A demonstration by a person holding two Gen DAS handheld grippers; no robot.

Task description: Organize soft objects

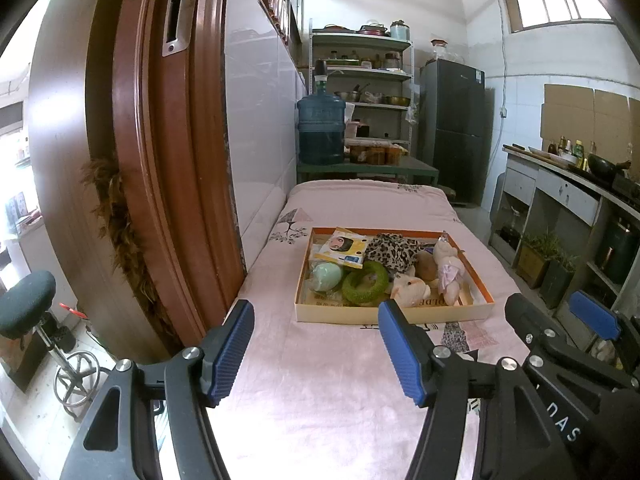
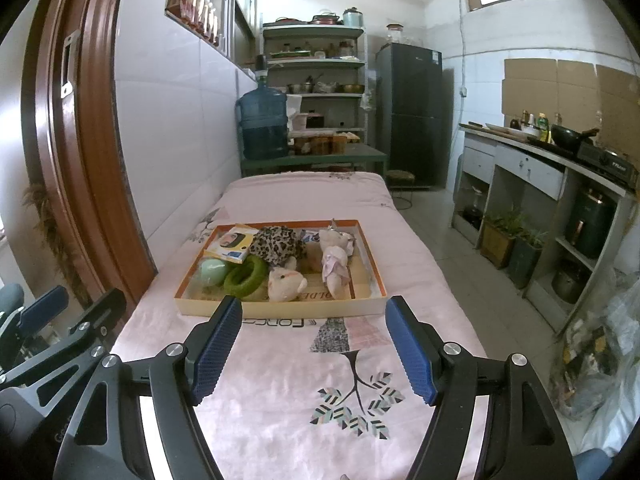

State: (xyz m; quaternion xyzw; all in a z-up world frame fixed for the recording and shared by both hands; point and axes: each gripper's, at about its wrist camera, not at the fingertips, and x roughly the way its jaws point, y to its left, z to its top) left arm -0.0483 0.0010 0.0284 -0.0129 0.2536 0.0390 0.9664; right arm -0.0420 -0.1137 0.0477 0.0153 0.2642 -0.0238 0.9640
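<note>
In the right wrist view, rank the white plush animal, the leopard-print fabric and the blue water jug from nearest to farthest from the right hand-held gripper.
From the right hand-held gripper:
1. White plush animal, at the tray's near edge.
2. Leopard-print fabric, toward the tray's far side.
3. Blue water jug, beyond the bed, against the left wall.

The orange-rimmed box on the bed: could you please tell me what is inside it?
The box holds a green ring, pale green ball, leopard cloth, yellow packet and plush toys. Whatever lies beneath them is covered.

Both wrist views face forward along the bed, sharing the nearby tray (image 1: 394, 312) (image 2: 280, 307) ahead.
</note>
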